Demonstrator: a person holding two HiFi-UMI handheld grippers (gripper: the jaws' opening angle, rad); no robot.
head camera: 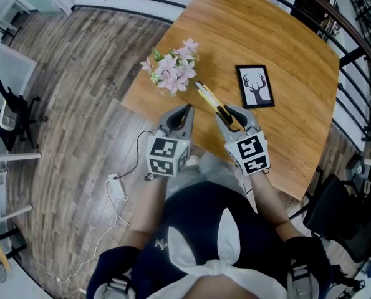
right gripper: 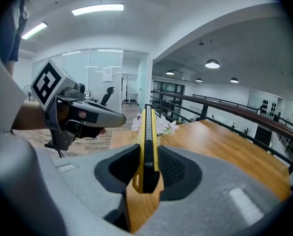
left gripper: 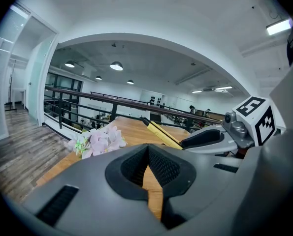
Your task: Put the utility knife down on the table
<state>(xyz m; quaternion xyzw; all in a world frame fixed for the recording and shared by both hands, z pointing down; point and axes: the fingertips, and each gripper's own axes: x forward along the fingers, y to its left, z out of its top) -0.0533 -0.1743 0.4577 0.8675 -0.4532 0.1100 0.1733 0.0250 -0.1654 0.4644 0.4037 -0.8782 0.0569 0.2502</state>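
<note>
Closest to the head camera is the person's dark top, and just past it the two claws reach over the near edge of the desk. Right claw pinches the utility knife by its rear end, the pads pressed on the two flat sides of the yellow body, so that the knife stands on edge with its black slider track uppermost. Its front end juts forward toward the pink flowers at the desk's left corner. It seems to hang above the wood, though whether the tip touches cannot be told. Left claw is pressed together at the tips with nothing in it, beside the right one.

A framed deer picture lies flat near the middle of the desk, apart from the knife.

By its look the knife is light and stiff, with smooth plastic sides that could slip or pivot in a grip so far back. The flat sides are the sound place to hold. Whether any blade is out cannot be made out, so the front end is best kept from striking the wood point first
</note>
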